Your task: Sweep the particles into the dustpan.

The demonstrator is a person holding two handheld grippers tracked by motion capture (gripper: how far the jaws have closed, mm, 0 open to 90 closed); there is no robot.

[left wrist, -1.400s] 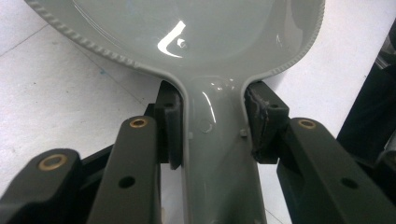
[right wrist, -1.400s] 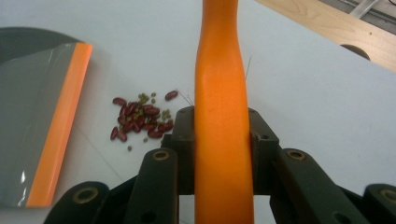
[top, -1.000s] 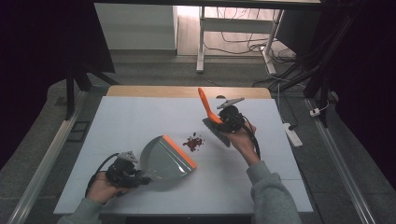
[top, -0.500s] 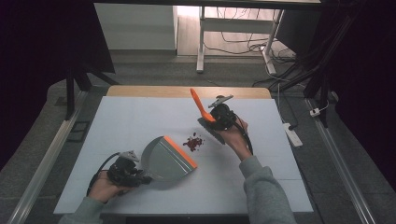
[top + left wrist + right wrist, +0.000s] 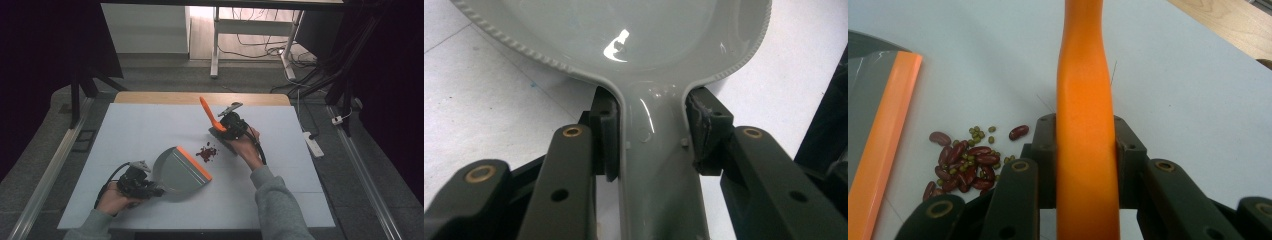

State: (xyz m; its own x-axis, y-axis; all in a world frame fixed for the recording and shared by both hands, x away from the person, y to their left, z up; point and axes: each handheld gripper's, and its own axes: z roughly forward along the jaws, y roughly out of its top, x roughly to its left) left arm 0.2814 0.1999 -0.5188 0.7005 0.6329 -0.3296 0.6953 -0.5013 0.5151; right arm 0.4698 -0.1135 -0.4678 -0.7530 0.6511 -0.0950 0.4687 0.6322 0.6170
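Left gripper (image 5: 651, 150) clamps the dustpan (image 5: 179, 170) handle; right gripper (image 5: 1087, 145) clamps the orange brush handle (image 5: 1085, 125); beans (image 5: 207, 152) lie between, mid-table.

Grey sleeves on both forearms, left gripper (image 5: 137, 182) and right gripper (image 5: 231, 124) black-bodied, black cables trailing back, grey three-cornered plates on top, black linkage arms with brass-coloured rivets, dark rubbery fingers (image 5: 606, 132)
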